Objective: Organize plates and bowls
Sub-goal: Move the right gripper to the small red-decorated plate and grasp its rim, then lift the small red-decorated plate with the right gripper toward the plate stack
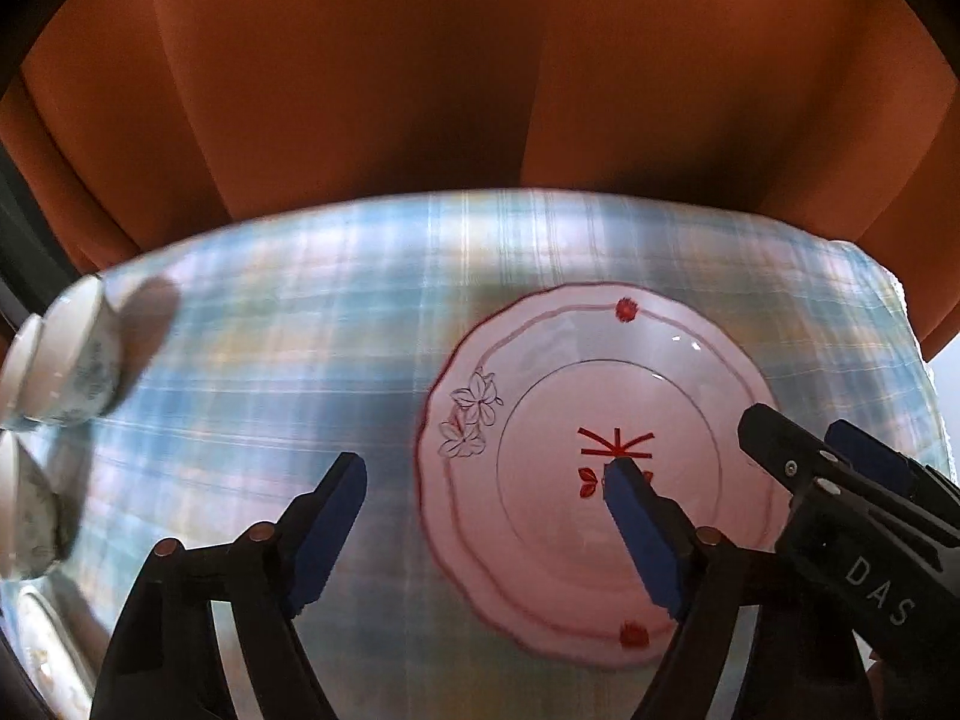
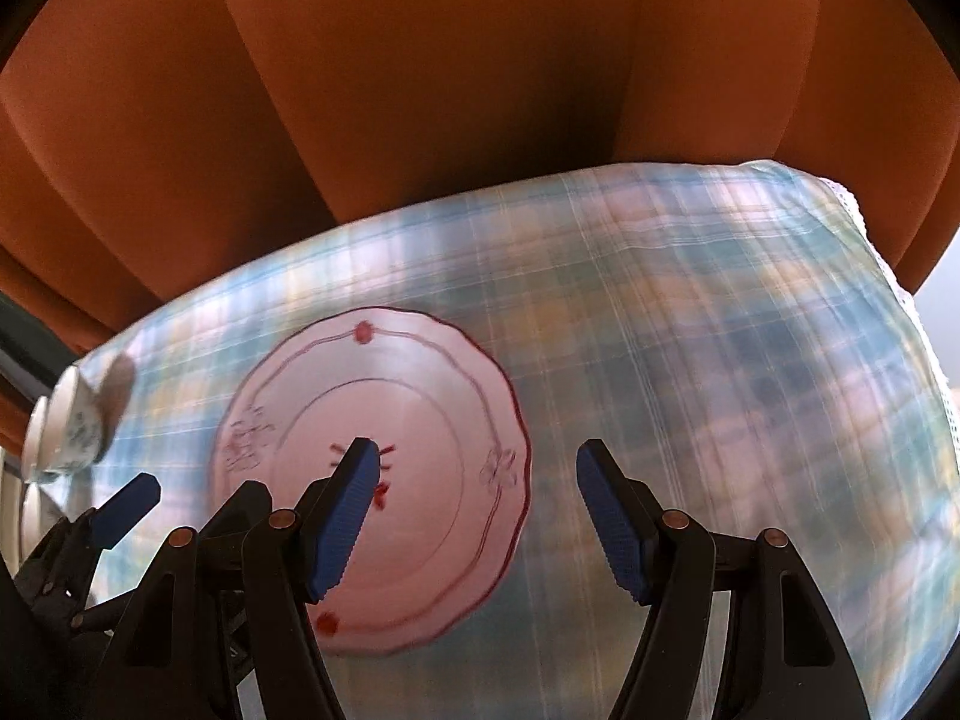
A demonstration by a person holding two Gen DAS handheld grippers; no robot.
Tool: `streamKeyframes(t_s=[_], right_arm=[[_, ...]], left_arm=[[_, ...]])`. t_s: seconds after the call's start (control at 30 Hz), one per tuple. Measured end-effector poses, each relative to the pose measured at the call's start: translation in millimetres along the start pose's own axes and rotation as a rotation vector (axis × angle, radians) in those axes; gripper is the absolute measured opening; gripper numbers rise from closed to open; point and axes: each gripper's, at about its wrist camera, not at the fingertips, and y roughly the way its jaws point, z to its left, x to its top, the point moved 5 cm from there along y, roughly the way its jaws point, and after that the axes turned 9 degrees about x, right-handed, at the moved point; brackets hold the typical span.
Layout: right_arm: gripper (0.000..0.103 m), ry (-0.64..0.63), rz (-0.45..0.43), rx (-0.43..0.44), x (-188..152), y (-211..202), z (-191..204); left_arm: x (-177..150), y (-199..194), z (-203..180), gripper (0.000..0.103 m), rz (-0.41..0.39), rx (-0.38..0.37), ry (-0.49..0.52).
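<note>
While both tools hang above the checked cloth on the desk (image 1: 288, 324), neither carries anything. Left tool (image 1: 486, 480): fingers spread wide, one pad (image 1: 645, 540) over the middle of the plate (image 1: 600, 570), the other (image 1: 327, 531) over bare cloth; the plate's left rim lies below the gap, not visibly touched. Right tool (image 2: 477, 480): fingers likewise apart and empty, straddling the plate's right rim from above.

Plate: pale pink, scalloped edge with a red line, red marks at centre, flower sketches on the border; it lies flat on the cloth towards the desk's right half. Small white cups or bowls (image 1: 72, 360), blue-patterned, sit clustered at the far left edge, well apart from the plate; their exact number is unclear through blur.

Handling, as judged: glazed ceramic, stiff, fairly heavy for its thickness, slippery and liable to chip or break if dropped. Lying flat, it offers only the raised rim; a pad must slip under the edge, ideally at opposite sides with both tools.
</note>
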Motion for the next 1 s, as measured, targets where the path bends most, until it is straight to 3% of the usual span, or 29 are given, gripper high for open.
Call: streamKeyframes(t_s=[0.17, 0.3, 0.43, 0.6, 1.0], right_arm=[[0.068, 0.001, 0.039, -0.01, 3, 25, -2], [0.061, -0.001, 0.071, 0.014, 3, 39, 1], [0.058, -0.017, 0.073, -0.025, 3, 42, 3], [0.054, -0.026, 0.079, -0.04, 1, 40, 3], [0.054, -0.005, 0.169, 0.001, -63, 10, 30]], left_arm=[[1, 21, -1, 0.08, 0.042, 0.009, -0.006], [1, 32, -4, 0.069, 0.069, -0.007, 0.007], [-1, 34, -8, 0.063, 0.077, -0.037, 0.017], [-7, 32, -9, 0.062, 0.085, -0.033, 0.043], [-79, -3, 26, 0.062, 0.174, -0.035, 0.075]])
